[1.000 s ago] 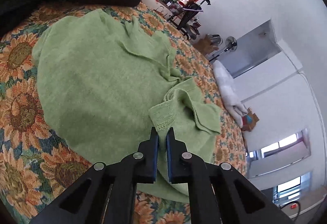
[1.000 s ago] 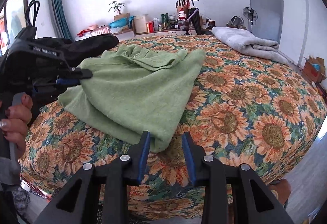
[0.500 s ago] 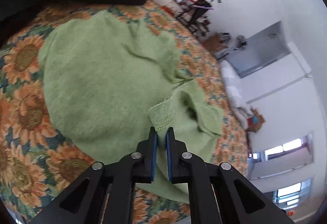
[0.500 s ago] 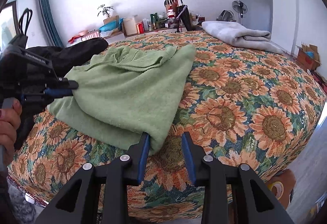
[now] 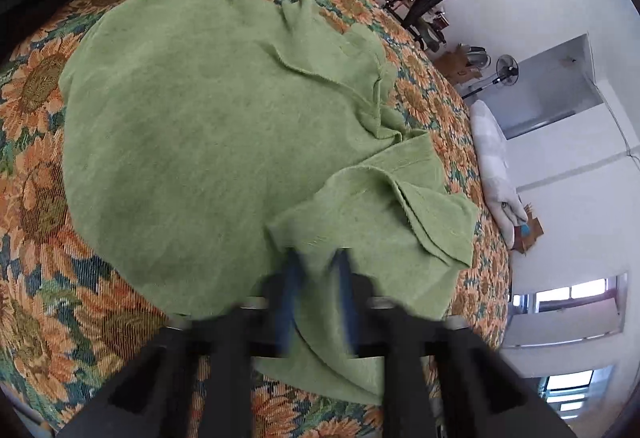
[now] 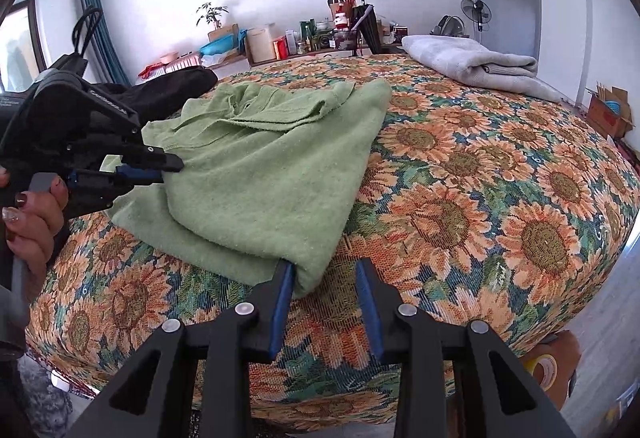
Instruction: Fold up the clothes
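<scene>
On the sunflower bedspread (image 6: 480, 198), the left gripper (image 6: 170, 168), pinching the green garment (image 6: 260, 178), has carried its edge inward. The right gripper (image 6: 324, 274) waits half-open around a corner; the fold is progressing.

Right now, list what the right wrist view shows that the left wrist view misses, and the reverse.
Only the right wrist view shows the left gripper shut on the green garment, the hand holding it, and the open right gripper at the garment's near corner. Only the left wrist view shows the windows. Both share the garment, sunflower bedspread, grey towel and black clothing.
</scene>
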A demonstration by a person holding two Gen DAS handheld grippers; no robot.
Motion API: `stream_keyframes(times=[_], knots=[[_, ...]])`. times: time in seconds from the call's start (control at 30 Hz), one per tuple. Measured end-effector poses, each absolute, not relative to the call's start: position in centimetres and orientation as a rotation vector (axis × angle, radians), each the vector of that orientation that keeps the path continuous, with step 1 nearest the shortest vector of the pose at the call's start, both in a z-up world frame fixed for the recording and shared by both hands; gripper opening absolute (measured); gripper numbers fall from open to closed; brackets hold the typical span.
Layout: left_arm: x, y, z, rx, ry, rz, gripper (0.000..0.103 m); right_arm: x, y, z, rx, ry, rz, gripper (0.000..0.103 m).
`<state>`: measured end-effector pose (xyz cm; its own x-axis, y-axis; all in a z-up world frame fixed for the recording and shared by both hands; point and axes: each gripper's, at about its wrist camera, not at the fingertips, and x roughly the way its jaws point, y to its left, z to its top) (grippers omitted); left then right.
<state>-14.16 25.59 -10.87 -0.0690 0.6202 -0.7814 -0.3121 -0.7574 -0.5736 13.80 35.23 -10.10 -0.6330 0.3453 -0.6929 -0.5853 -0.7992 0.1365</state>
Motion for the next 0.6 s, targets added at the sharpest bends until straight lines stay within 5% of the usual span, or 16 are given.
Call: stream_keyframes(times=[0.4,0.6], knots=[[-13.0,24.7,-7.3,-1.428,-0.451,1.786,0.006,13.0,34.3,-10.3,-0.883,0.358,2.335,0.035],[-12.0,24.0,-6.6,-1.401,-0.473,1.792,0.006,15.5,34.5,-9.5,-0.728,0.38,2.301,0.006]])
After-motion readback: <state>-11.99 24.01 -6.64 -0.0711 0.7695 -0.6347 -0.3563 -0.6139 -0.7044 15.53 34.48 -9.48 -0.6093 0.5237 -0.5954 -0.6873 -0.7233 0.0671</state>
